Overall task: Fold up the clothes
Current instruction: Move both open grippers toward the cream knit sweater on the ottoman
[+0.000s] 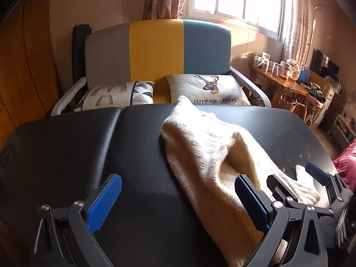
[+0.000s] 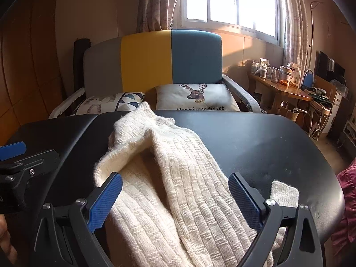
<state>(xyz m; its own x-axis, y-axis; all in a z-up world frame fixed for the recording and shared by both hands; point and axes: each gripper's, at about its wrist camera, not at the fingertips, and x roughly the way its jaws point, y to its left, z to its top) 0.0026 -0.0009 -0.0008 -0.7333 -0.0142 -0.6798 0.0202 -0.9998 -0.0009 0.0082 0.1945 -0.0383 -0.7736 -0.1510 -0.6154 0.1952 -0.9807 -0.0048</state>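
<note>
A cream knitted sweater point(image 1: 200, 151) lies crumpled along the black padded table point(image 1: 66, 144), running from the far edge toward me. My left gripper point(image 1: 178, 202) is open just above the table. Its right finger rests over the sweater's near left part and its left finger is over bare table. In the right wrist view the sweater point(image 2: 178, 178) fills the middle, and my right gripper point(image 2: 175, 202) is open with both fingers straddling its ribbed body. A sleeve cuff point(image 2: 284, 191) sticks out to the right. The right gripper point(image 1: 296, 178) also shows at the sweater's right side.
Behind the table point(image 2: 255, 144) stands a grey, yellow and blue sofa point(image 1: 155, 51) with two printed cushions point(image 1: 207, 89). A wooden desk point(image 1: 282, 82) crowded with jars is at the right. A red cloth point(image 2: 347, 189) hangs off the table's right edge.
</note>
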